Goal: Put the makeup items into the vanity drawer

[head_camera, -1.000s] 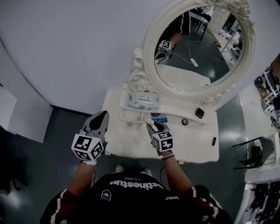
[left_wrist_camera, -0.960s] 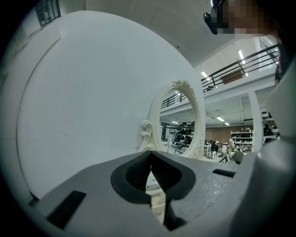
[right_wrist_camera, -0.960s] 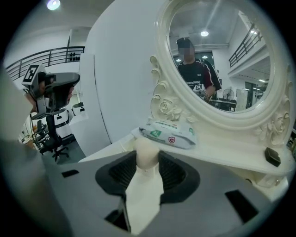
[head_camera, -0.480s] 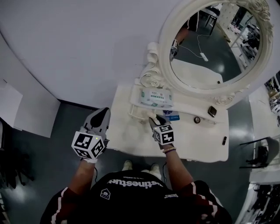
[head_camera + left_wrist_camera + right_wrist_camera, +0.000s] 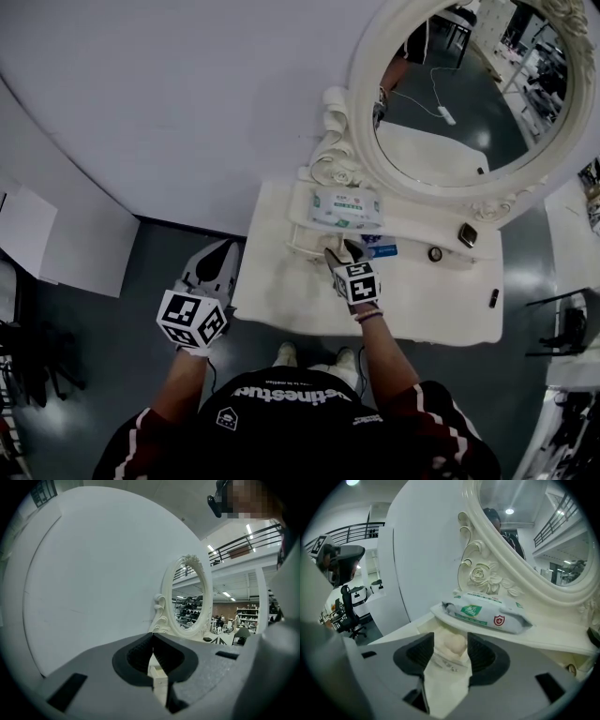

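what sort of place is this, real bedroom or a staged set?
Probably a staged set in a big lab or workshop hall. A white vanity table with an ornate oval mirror and a pack of wipes stands by a plain wall, while shelves and an office chair show beyond.

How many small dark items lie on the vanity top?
3: a square one near the mirror frame, a round one beside it, and a slim one at the right edge. Others may be hidden.

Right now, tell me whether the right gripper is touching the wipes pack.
Apart. The right gripper view shows the wipes pack lying on the shelf beyond the right gripper; its fingers, just opened wider, flank a cream knob.
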A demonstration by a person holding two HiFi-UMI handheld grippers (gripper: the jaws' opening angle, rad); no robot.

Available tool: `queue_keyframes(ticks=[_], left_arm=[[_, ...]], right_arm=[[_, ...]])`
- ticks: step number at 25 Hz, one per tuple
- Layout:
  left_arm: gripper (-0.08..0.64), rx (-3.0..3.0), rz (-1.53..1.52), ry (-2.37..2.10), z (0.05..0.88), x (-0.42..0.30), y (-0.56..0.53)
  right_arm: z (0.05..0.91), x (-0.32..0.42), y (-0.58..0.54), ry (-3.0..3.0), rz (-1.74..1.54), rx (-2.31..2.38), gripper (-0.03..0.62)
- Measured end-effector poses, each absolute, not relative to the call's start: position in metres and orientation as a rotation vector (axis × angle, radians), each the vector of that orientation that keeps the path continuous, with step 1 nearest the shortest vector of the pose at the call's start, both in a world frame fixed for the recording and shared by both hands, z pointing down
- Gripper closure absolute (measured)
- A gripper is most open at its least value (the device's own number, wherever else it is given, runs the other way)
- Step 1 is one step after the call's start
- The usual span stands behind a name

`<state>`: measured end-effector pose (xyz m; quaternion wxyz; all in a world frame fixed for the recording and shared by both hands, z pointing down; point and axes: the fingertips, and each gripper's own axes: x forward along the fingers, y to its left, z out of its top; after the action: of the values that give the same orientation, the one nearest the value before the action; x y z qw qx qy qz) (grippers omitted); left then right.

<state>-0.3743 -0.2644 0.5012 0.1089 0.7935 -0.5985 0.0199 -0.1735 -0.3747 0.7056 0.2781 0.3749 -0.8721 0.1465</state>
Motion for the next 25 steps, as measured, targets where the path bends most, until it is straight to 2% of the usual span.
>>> queue_keyframes(ticks=[13,25], left_arm=[[0.554,2.411,0.007,-1.661,0.498,-0.339,-0.272],[0.554,2.462,-0.034,-1.556,0.492,-0.249,-0.269]], right_arm=[[0.679,-0.133,-0.349,-2.335,0.421,1.117,0.382],[0.655,-0.045,-0.328,-2.339,0.483,1.208,0.385]])
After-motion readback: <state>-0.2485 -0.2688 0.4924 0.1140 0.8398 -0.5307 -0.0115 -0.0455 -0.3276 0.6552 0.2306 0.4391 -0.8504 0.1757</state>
